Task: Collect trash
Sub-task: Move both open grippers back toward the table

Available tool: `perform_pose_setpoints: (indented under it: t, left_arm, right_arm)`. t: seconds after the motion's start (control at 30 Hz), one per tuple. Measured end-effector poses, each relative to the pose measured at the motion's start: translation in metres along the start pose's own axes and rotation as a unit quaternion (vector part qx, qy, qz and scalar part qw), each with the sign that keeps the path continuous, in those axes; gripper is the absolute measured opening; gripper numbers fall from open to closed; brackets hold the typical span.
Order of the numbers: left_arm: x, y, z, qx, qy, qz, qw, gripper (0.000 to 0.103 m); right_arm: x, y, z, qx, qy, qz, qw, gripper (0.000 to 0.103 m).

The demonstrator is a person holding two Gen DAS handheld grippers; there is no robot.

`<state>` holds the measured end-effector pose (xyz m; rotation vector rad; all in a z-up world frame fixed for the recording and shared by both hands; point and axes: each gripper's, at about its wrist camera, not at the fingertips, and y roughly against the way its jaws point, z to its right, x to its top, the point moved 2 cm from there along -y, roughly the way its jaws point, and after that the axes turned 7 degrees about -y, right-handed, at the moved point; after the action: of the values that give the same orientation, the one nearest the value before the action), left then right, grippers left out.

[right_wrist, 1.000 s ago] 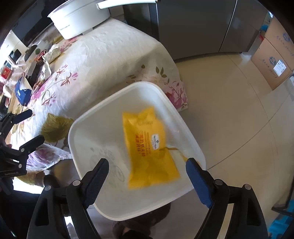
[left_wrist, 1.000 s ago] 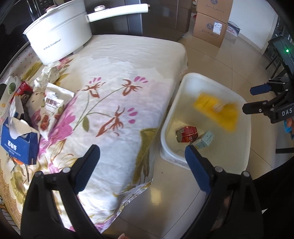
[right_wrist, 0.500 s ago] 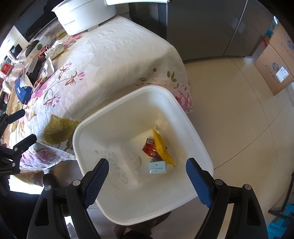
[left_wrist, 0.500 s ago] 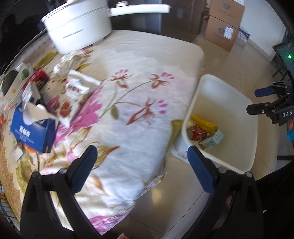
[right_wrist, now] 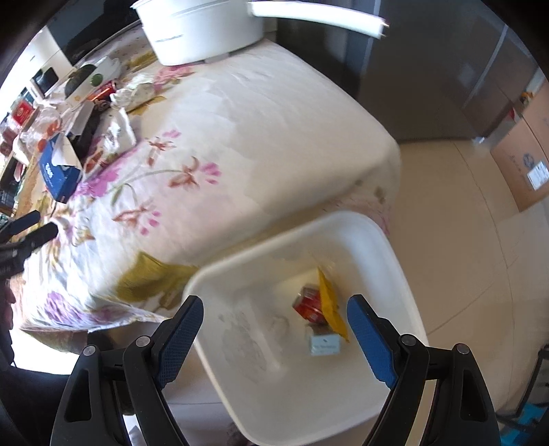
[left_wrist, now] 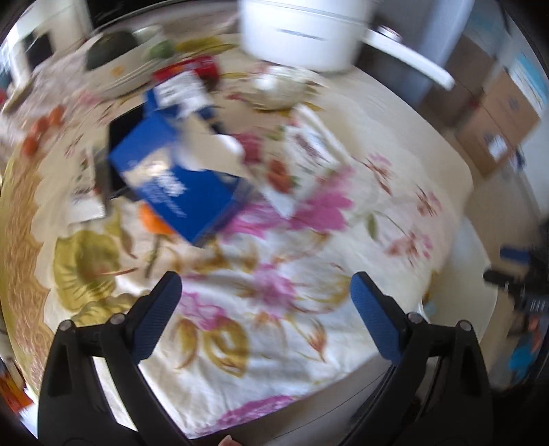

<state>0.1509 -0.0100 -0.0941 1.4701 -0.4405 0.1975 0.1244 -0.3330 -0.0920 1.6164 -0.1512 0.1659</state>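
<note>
Over the flowered cloth of the table (left_wrist: pixel 308 329) hangs the left gripper (left_wrist: pixel 266 302), its blue jaws spread wide with nothing between them, only cloth below. The view from it is smeared with motion. On the far left of the table lies the clutter: a blue tissue box (left_wrist: pixel 178 188) with a white sheet poking from its top, an orange thing (left_wrist: pixel 151 219) half hidden at its near edge, and a white snack bag (left_wrist: pixel 308 164) printed with red fruit just to its right. Behind these sit a red can (left_wrist: pixel 206 67) and a crumpled clear wrapper (left_wrist: pixel 278 89), and at the far edge stands a big white pot (left_wrist: pixel 302 31) with a long handle.

To the right, off the table's near corner, a white plastic bin (right_wrist: pixel 405 274) stands on the tiled floor (right_wrist: pixel 463 240). In its bottom lie a red can (right_wrist: pixel 307 303), a yellow packet (right_wrist: pixel 329 305) leaning against it, and a small pale carton (right_wrist: pixel 324 344) just nearer. The right gripper (right_wrist: pixel 274 320) hangs above the bin's opening, jaws spread apart and empty. Cardboard boxes (right_wrist: pixel 525 168) sit on the floor at far right.
</note>
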Motion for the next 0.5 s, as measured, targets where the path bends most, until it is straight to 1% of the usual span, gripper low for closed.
perform_pose_setpoints:
  t: [0.13, 0.27, 0.33, 0.37, 0.5]
  left_arm:
    - [0.01, -0.002, -0.025, 0.008, 0.063, 0.01, 0.998, 0.098]
    - [0.021, -0.006, -0.044, 0.012, 0.13, 0.029, 0.991, 0.098]
    - [0.026, -0.011, -0.051, 0.017, 0.152, 0.039, 0.9874, 0.098]
    - [0.028, -0.013, -0.053, 0.02, 0.163, 0.044, 0.9855, 0.098]
    - [0.036, -0.021, -0.059, 0.03, 0.196, 0.058, 0.9785, 0.098]
  right_arm:
    - [0.007, -0.004, -0.019, 0.001, 0.015, 0.002, 1.0, 0.087]
    - [0.015, -0.007, -0.034, 0.001, 0.026, 0.002, 1.0, 0.087]
    - [0.017, -0.009, -0.039, -0.001, 0.029, 0.002, 1.0, 0.087]
    - [0.019, -0.01, -0.041, -0.002, 0.026, 0.011, 1.0, 0.087]
    - [0.022, -0.014, -0.044, -0.003, 0.025, 0.01, 1.0, 0.087]
